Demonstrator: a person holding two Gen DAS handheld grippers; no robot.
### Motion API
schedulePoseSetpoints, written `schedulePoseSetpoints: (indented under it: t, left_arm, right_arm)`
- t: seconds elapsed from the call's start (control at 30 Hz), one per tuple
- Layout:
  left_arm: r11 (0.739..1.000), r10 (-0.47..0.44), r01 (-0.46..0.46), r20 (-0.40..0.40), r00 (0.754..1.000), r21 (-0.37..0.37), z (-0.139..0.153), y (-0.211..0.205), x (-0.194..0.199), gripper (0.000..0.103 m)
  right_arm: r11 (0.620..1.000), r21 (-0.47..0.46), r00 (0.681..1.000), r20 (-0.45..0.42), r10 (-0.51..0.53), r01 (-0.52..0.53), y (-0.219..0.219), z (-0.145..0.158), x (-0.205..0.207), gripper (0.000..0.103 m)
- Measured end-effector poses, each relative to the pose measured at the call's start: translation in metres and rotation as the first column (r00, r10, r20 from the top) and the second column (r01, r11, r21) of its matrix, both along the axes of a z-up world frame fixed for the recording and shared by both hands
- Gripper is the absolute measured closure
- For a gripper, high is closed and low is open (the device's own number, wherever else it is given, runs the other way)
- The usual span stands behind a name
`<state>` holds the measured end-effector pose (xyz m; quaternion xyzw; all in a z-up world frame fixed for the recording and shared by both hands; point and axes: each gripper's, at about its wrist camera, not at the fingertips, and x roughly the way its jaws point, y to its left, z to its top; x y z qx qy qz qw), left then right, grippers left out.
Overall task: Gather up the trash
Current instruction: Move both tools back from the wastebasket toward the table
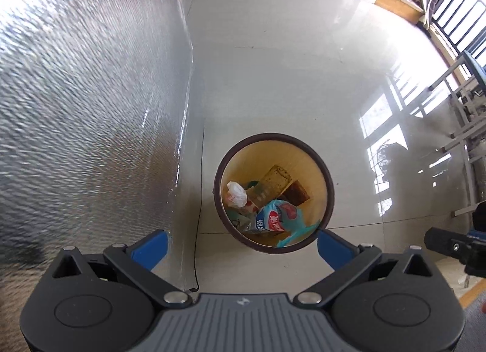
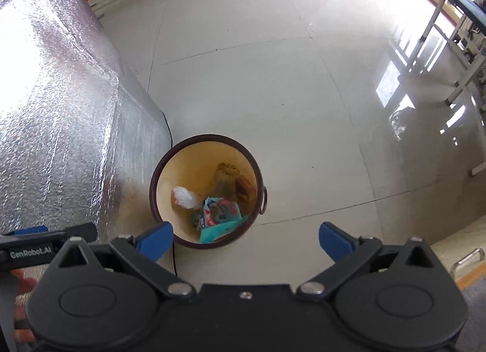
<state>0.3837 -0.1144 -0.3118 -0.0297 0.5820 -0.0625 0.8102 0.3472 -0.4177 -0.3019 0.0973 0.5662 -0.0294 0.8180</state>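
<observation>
1. Two grippers hang over a round bin (image 1: pixel 329 191) on the pale tiled floor (image 1: pixel 273 79), both pointing steeply down; the left gripper (image 1: pixel 242 247) has its blue pads spread wide with nothing between them, and the right gripper (image 2: pixel 245 241) also stands fully apart and empty.
2. The trash lies inside the bin: a crumpled white wrapper (image 2: pixel 184 197) at centre-left of the yellow interior, a teal-and-red snack bag (image 2: pixel 220 215) nearer the lower rim, and a brownish clear bag (image 2: pixel 226 179) toward the back.
3. I judge the step in hand to be the end of a drop, since nothing is carried and the pieces sit in the bin.
4. The next move, as I judge it, calls for turning away to look for any piece not yet collected; none shows on the open floor here.
5. The foil-covered surface (image 2: pixel 54 109) fills the left of both views, and whatever lies on top of it is out of frame.
6. The print on the snack bag is too small to read, and the bin's bottom is partly hidden under the pile.
7. A thin dark cable (image 1: pixel 199 230) runs down beside the bin; its ends are cut off.
</observation>
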Motion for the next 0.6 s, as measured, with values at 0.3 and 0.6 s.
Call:
schedulePoseSetpoints:
  t: [0.3,0.6]
  left_arm:
    - [0.998,-0.062,0.064,0.077,0.995,-0.019,0.058,-0.006,-0.024,0.0]
    - [0.991,-0.091,0.112,0.229,0.969,-0.079,0.134,0.007,-0.062,0.0]
  right_arm:
    - [1.0,-0.012,0.998,0.051,-0.025,0.026,0.0,0.046,-0.03,0.0]
    - [0.998,-0.02,0.98,0.192,-0.056,0.061,0.011,0.119,-0.071,0.0]
